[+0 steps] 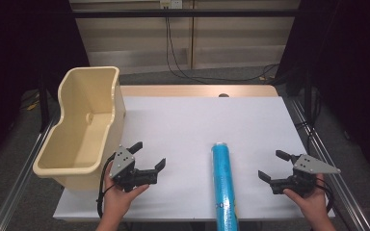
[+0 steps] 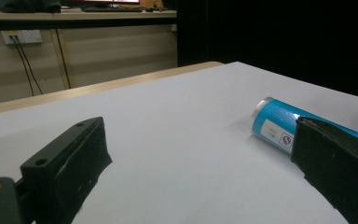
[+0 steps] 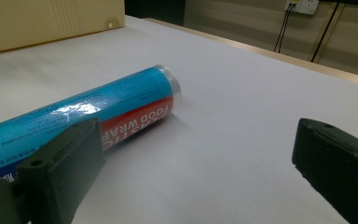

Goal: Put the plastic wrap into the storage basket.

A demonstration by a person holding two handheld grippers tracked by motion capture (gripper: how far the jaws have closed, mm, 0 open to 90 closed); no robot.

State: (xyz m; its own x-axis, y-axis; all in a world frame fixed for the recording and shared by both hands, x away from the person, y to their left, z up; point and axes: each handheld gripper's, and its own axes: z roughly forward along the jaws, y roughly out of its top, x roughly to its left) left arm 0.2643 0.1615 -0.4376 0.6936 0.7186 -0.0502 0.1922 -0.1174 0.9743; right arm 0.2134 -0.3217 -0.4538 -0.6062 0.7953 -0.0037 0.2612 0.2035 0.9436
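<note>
Left gripper [image 1: 150, 155]: jaws spread wide, nothing between them; hovering over the white table [image 1: 183, 125] just beside the beige bin [image 1: 79, 125], aimed toward the roll.
Roll of food wrap [image 1: 224, 185]: lying flat on the table between both grippers, touching neither; near end overhanging the front edge.
Long axis: running front to back, far capped end pointing away toward the back wall, tilted slightly left.
Right gripper [image 1: 271, 165]: jaws likewise apart and empty, facing the roll from its other side.
Step in hand: likely approach, before any grasp.
Next move: probably closing in crosswise to the roll and clamping mid-length; bin a plausible destination.
</note>
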